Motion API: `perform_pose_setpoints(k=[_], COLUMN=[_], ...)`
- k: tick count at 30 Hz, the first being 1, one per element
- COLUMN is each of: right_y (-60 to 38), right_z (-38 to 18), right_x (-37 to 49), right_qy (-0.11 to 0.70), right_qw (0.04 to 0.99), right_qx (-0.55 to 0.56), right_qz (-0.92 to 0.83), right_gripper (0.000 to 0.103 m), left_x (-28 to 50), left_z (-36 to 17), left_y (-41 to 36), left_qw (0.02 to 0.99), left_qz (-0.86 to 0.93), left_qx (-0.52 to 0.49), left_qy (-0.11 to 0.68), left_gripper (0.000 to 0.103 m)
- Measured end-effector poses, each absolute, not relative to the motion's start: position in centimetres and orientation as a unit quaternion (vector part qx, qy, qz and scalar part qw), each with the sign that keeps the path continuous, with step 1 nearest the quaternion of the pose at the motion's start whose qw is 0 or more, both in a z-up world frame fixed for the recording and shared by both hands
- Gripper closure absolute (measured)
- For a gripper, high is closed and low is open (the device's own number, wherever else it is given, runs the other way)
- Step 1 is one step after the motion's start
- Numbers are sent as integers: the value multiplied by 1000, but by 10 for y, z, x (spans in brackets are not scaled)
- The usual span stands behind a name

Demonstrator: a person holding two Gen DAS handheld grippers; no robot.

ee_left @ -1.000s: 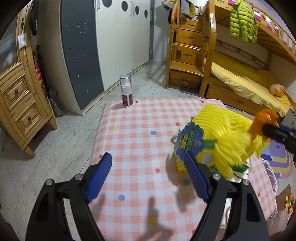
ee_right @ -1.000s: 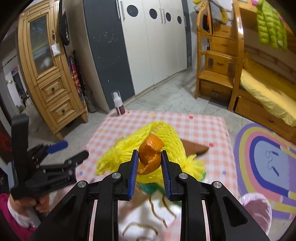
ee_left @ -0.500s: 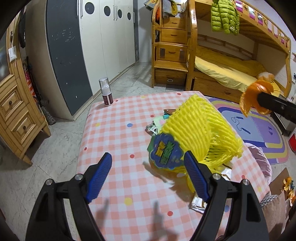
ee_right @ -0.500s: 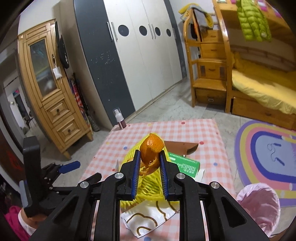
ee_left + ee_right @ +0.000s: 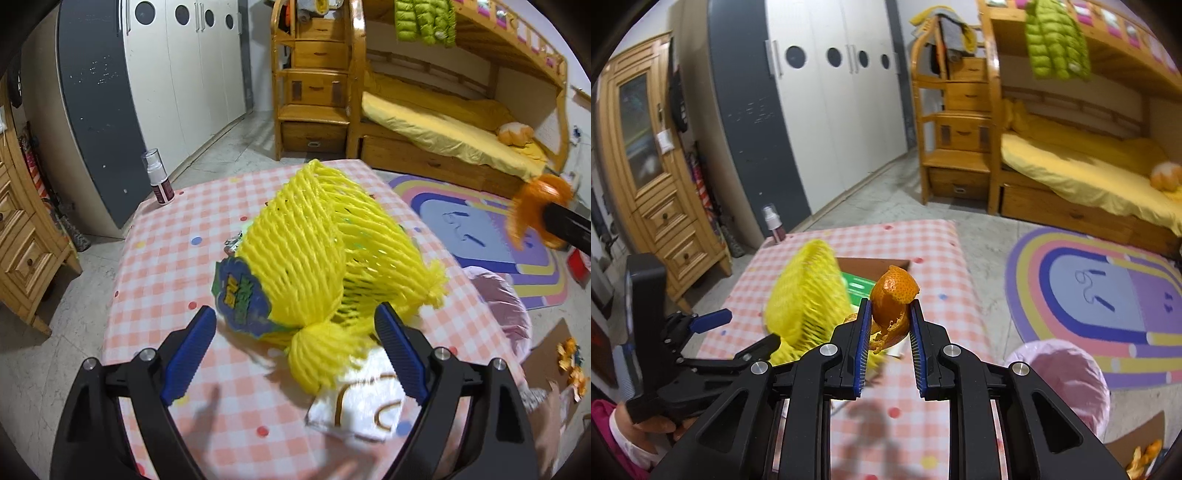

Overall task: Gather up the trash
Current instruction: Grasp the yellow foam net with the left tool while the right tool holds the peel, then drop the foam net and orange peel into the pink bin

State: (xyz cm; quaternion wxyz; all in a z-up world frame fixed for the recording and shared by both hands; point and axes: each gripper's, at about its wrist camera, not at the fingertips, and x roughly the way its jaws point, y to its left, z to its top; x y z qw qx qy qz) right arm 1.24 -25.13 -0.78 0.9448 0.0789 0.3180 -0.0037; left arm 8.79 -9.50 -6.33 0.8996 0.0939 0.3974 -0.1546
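a table covered in a pink checked cloth (image 5: 155,258) is seen from both wrist cameras. in the right wrist view, the right gripper (image 5: 888,345) is clamped on a piece of orange peel (image 5: 892,299), which is held up between its blue pads above the table's near edge. the same peel (image 5: 535,206) appears in the left wrist view only as an orange blur at the far right, over the rug.

in the left wrist view, the left gripper (image 5: 295,347) is seen with its pads wide apart and nothing gripped between them; a yellow mesh fruit net (image 5: 317,251) with a blue label (image 5: 242,295) lies on the table just ahead of the pads, its bunched end between them. a white wrapper with brown lines (image 5: 364,406) lies beneath the net, near the right pad. in the right wrist view this wrapper is mostly hidden, but a green box (image 5: 860,284) behind the net is shown.

a pink-lined bin (image 5: 1060,376) stands on the floor beside the table, seen clearly from the right wrist and partly from the left. a small spray bottle (image 5: 159,182) stands upright at the table's far left corner.
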Motion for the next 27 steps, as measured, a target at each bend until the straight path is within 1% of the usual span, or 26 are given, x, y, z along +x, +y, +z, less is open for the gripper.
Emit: perform_pose_setpoints(k=[1,3,6,7,8,9,10,11,14,18,21,23,27], right_y=[-254,-259,-264,-264,-264,-265,-265,-266,-266,-272,-281,-289,-309], right_z=[-9,-11,-16,-17,-18,-18,-18,-18,-11,0,5,6,1], right_x=[10,7,4,3,3,2,0,-2,-9,-23,-35,-43,-63], right_qy=[318,320,324,325,326,325,324,322,306,285,277,275,276], right_qw=[945,944,942,941,941,941,942,942,947,954,955,955,952], right_qx=[81,85,87,88,90,90,89,90,93,94,100,103,111], right_qz=[-5,-7,-8,-8,-8,-8,-9,-9,-11,-18,-26,-38,-67], right_gripper=[82,82,82,82,82,82,82,82,82,82,82,82,82], left_x=[93,101,107,108,108,108,108,107,97,77,58,46,28], left_z=[-66,-70,-78,-81,-84,-85,-83,-80,-55,-14,10,18,17], left_y=[-99,-104,-112,-114,-114,-111,-106,-101,-86,-76,-82,-94,-128], left_qw=[900,901,896,894,892,891,891,892,904,913,917,916,909], left_qz=[-143,-132,-125,-122,-121,-121,-124,-129,-150,-201,-235,-254,-285], left_qx=[97,103,127,135,138,133,123,110,82,45,37,41,59], left_qy=[399,400,406,409,413,417,419,420,393,352,321,309,297], left_gripper=[18,24,36,44,57,65,80,89,92,92,92,92,92])
